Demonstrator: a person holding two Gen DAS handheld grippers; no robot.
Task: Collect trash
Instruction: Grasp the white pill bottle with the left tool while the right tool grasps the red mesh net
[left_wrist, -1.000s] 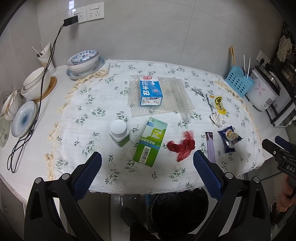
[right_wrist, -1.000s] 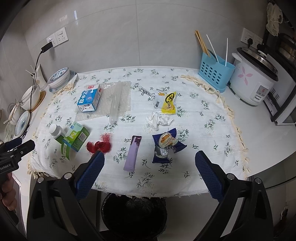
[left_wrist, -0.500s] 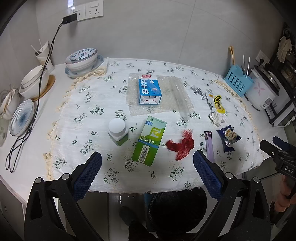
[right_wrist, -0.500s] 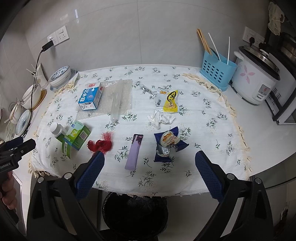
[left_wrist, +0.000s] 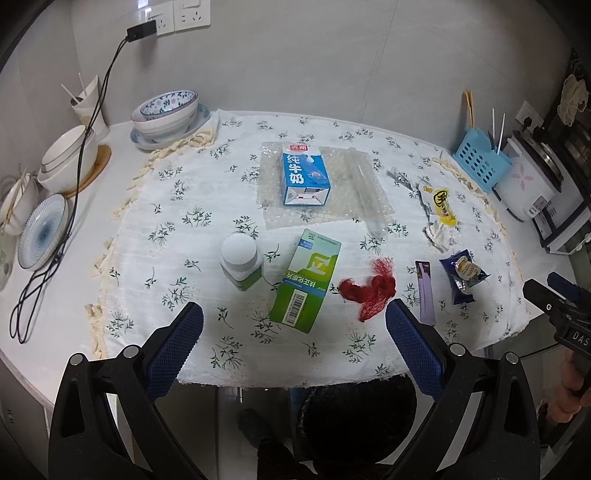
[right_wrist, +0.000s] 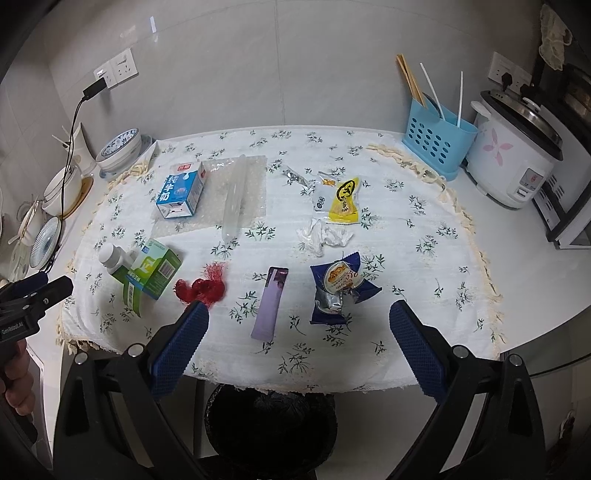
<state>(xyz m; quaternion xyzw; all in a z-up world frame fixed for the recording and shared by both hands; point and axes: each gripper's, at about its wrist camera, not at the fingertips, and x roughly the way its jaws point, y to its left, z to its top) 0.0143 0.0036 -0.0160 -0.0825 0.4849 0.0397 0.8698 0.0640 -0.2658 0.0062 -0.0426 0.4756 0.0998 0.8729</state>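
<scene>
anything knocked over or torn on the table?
Yes. The green-and-white carton lies flat on its side beside the white-capped bottle; the dark blue snack wrapper is torn open, its foil lining showing. No spill visible.

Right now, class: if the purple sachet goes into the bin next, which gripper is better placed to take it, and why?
The right gripper, probably: the purple sachet lies between its open fingers, just ahead. For the left gripper it sits off to the right, beyond the red netting.

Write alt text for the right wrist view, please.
Open right gripper hovers over a floral tablecloth strewn with trash: purple sachet, blue wrapper, red net, green box. A black bin stands below.
</scene>
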